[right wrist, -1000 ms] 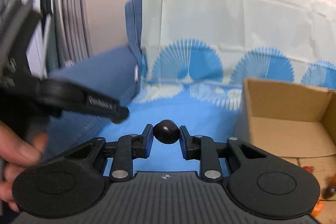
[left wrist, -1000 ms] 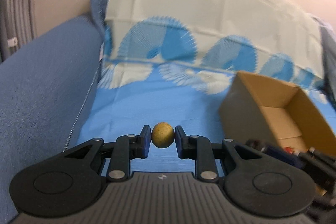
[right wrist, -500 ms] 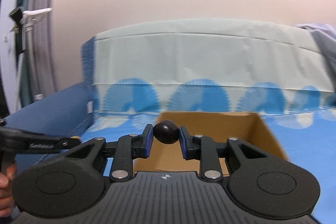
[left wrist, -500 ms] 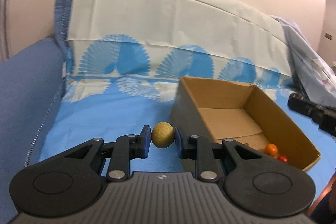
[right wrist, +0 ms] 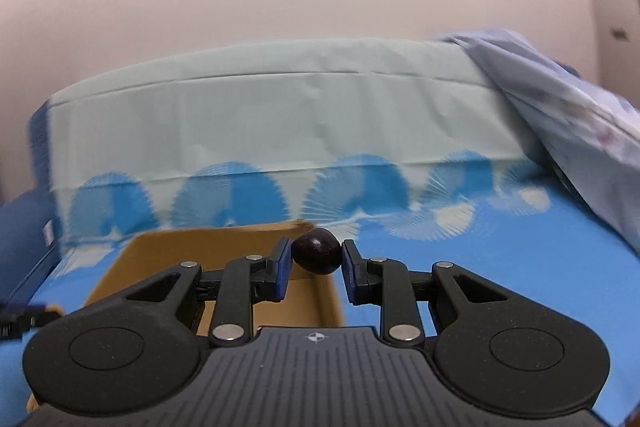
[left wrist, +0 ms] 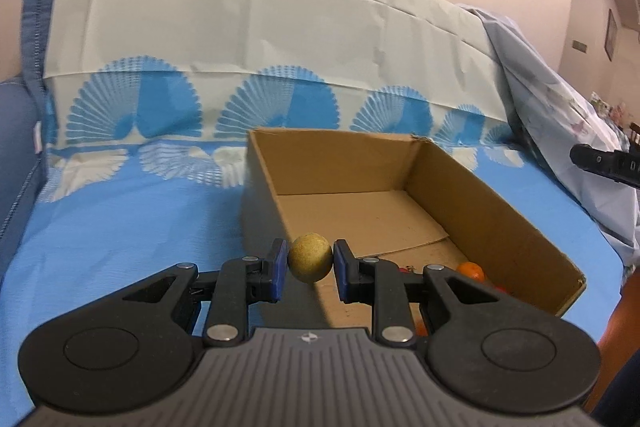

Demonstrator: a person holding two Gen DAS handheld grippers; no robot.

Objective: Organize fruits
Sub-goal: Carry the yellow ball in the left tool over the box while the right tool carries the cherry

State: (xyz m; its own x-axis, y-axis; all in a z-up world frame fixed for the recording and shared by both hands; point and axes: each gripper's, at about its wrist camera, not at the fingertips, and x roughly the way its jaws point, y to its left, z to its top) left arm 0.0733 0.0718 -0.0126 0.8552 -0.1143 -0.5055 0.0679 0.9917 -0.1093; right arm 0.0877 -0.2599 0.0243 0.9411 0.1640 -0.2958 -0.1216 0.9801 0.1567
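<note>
My left gripper (left wrist: 311, 264) is shut on a small round yellow-brown fruit (left wrist: 310, 257) and holds it above the near left wall of an open cardboard box (left wrist: 500, 223). An orange fruit (left wrist: 470, 270) and small red fruits lie in the box's near end. My right gripper (right wrist: 316, 256) is shut on a dark purple round fruit (right wrist: 316, 251) and holds it above the box's right wall (right wrist: 320, 301). The right gripper's tip shows at the right edge of the left wrist view (left wrist: 604, 163).
The box sits on a blue cloth with a fan pattern (left wrist: 120, 219) over a sofa seat. The cloth runs up the backrest (left wrist: 240, 27). A blue armrest (left wrist: 16, 123) is at the left, a grey-blue cushion (left wrist: 560, 115) at the right.
Both grippers have swung to the right with their fruits, from the open seat to over the box. The left one moved closer to the box; the right one rose and shifted toward its right wall.
</note>
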